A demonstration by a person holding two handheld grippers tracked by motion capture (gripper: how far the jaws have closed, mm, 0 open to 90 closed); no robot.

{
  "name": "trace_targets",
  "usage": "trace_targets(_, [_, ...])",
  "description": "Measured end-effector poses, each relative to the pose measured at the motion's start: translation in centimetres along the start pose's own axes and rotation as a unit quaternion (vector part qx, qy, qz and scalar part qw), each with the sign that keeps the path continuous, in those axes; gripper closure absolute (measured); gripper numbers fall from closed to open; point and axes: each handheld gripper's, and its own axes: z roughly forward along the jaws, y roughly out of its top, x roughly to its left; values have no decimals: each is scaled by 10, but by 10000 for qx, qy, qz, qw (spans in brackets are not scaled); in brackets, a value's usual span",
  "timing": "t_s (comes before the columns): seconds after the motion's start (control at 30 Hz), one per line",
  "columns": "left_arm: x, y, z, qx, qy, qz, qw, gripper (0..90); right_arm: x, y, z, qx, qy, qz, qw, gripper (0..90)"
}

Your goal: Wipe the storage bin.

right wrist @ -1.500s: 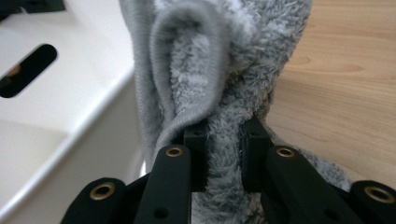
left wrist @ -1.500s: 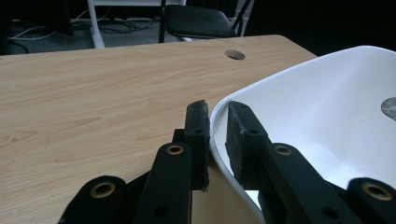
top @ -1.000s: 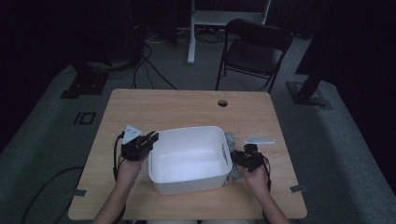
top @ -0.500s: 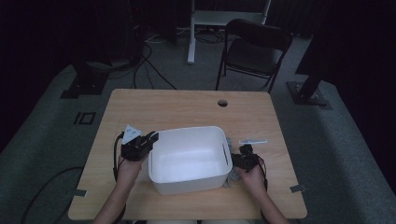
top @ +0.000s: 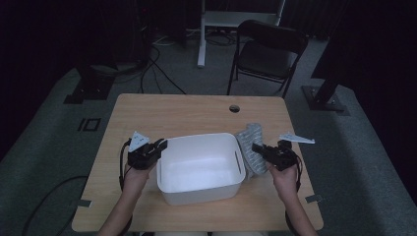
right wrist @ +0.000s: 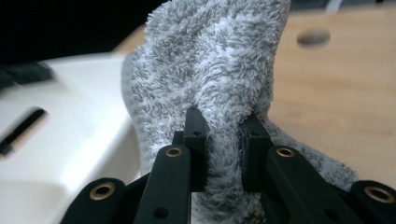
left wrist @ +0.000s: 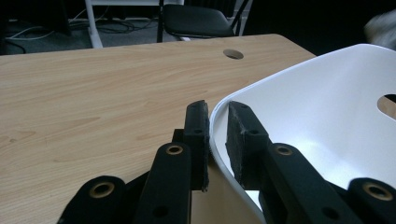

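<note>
A white plastic tub [top: 199,164] stands on the wooden table in the high view. My left gripper [top: 160,145] is shut on the tub's left rim [left wrist: 215,119], one jaw outside and one inside the wall. My right gripper [top: 256,147] is shut on a grey fluffy towel [top: 250,147] just right of the tub. In the right gripper view the towel [right wrist: 210,70] bunches up between the jaws and stands above them, with the tub [right wrist: 60,126] to its left. Part of the towel still drapes down toward the table.
The table [top: 187,115] has a round cable hole [top: 234,108] near its far edge. A black chair [top: 268,51] and a white stand base [top: 216,19] sit beyond the table on the grey floor. The tub has a slot handle [left wrist: 386,103] in its far wall.
My right gripper has risen with the towel, lifting it up beside the tub's right wall. My left gripper and the tub have stayed where they were.
</note>
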Motion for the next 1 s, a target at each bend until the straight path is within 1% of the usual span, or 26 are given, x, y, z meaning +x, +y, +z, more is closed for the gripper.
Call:
trace_targets(0.03, [0,0,0,-1,4,-2,10000,783,4,4,-5,-109,43,-44,9999,776])
trace_targets(0.07, [0,0,0,-1,4,-2,10000,783,4,4,-5,-109,43,-44,9999,776])
trace_targets(0.1, [0,0,0,-6,4,-9,10000,783,11,12,-14,-305,231,-107,9992,776])
trace_targets(0.13, [-1,0,0,-9,1,-16,10000,783,16,16,-18,-417,334,-135,9985,776])
trace_targets(0.17, [-1,0,0,-9,1,-16,10000,783,16,16,-18,-417,334,-135,9985,776])
trace_targets(0.2, [-1,0,0,-10,1,-16,10000,783,18,18,-19,-481,425,-123,9979,776])
trace_targets(0.23, [-1,0,0,-10,-1,-19,10000,783,22,21,-19,-575,524,-166,9968,776])
trace_targets(0.27, [-1,0,0,-9,-3,-17,10000,783,22,21,-19,-575,524,-166,9968,776])
trace_targets(0.3, [-1,0,0,-7,-6,-12,10000,783,21,21,-12,-533,559,-161,9969,776])
trace_targets(0.33, [-1,0,0,-8,-9,-9,10000,783,21,21,-12,-533,559,-161,9969,776])
trace_targets(0.37, [-1,0,0,-8,-7,-13,10000,783,19,20,-7,-477,526,-147,9974,776])
trace_targets(0.4, [-1,0,1,-20,9,-19,10000,783,17,15,7,-278,508,-133,9982,776])
trace_targets(0.47, [-2,0,1,-30,11,-29,10000,783,18,10,19,-42,447,-213,9988,776])
trace_targets(0.5, [-2,0,1,-25,13,-24,10000,783,18,10,19,-42,447,-213,9988,776])
trace_targets(0.53, [-2,0,1,-29,25,-32,10000,783,19,6,25,58,425,-246,9988,777])
trace_targets(0.57, [-3,0,1,-27,51,-36,10000,783,19,3,29,31,457,-238,9987,778])
trace_targets(0.6, [-3,0,1,-16,71,-23,10000,783,17,2,29,9,507,-161,9986,778])
trace_targets(0.63, [-3,0,1,-13,77,-24,10000,783,15,2,29,55,523,-188,9984,779])
trace_targets(0.67, [-4,0,1,-20,87,-37,10000,783,16,2,30,28,497,-236,9985,780])
trace_targets(0.77, [-4,0,1,-19,106,-23,9999,784,18,1,31,29,431,-260,9987,781])
trace_targets(0.8, [-4,0,1,-23,103,-39,9999,784,19,1,31,45,340,-320,9989,781])
trace_targets(0.87, [-4,0,1,-21,105,-33,9999,784,18,0,31,20,359,-282,9990,781])
trace_targets(0.9, [-4,0,1,-21,106,-32,9999,784,18,-1,32,-3,324,-293,9990,782])
trace_targets(0.93, [-4,0,1,-25,104,-41,9999,784,18,-2,33,17,313,-227,9993,782])
trace_targets(1.0, [-4,0,1,-20,97,-27,9999,784,18,-2,33,1,292,-261,9992,782])
